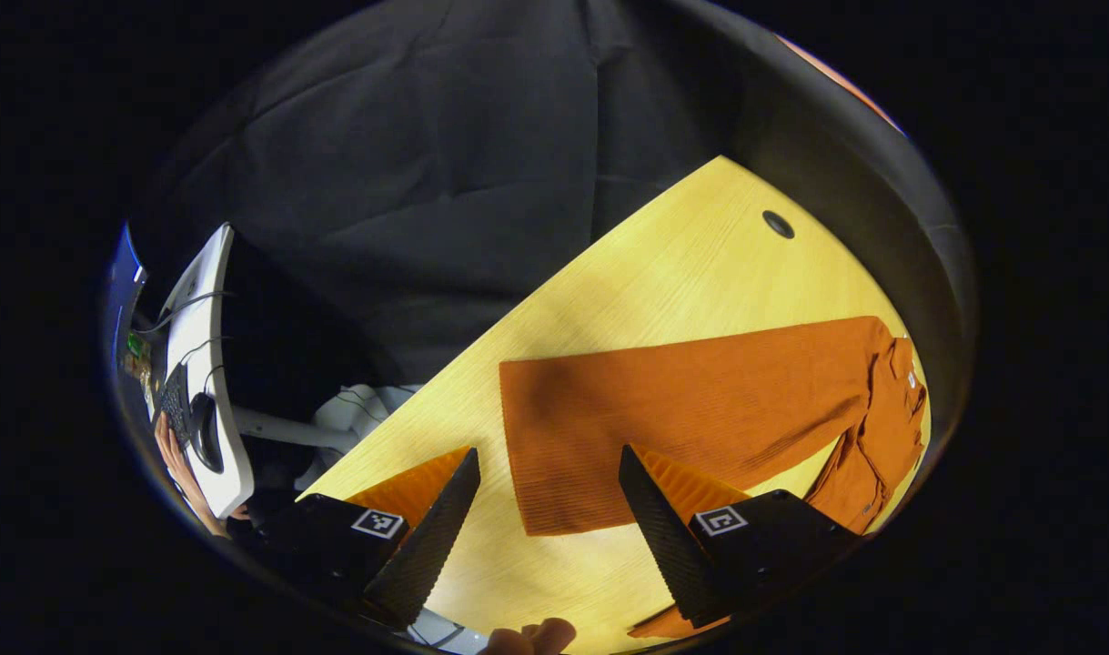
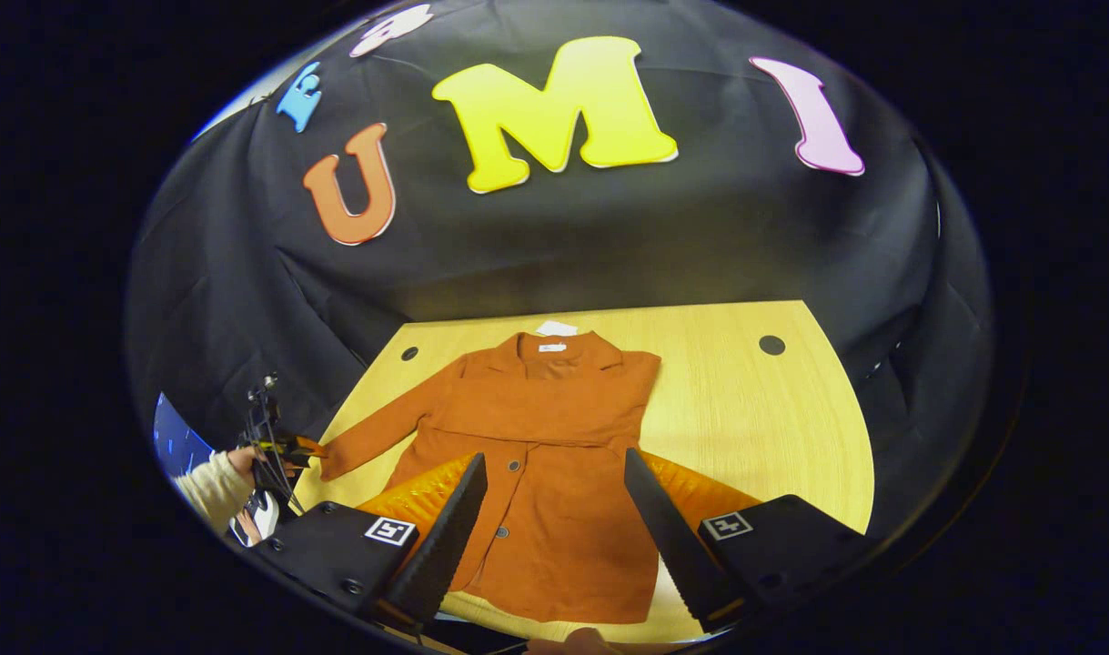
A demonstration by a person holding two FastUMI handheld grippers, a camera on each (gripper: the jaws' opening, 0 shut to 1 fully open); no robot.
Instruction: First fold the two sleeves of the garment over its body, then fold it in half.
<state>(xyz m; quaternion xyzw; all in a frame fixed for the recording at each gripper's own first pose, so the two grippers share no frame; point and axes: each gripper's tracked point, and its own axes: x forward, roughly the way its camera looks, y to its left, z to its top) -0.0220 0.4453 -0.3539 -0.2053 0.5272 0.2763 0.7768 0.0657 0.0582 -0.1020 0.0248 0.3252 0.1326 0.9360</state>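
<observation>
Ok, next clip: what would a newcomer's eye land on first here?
The rust-orange garment, spread flat on the yellow wooden table with its collar toward the black cloth wall. In the right gripper view one sleeve stretches out to the side; the other does not stick out. Both grippers, left and right, hover over it with jaws open.

There was one orange garment (image 2: 540,473) with two buttons visible down its front, one wooden tabletop (image 2: 754,409) with two dark round holes, and two grippers, each with two fingers.
</observation>
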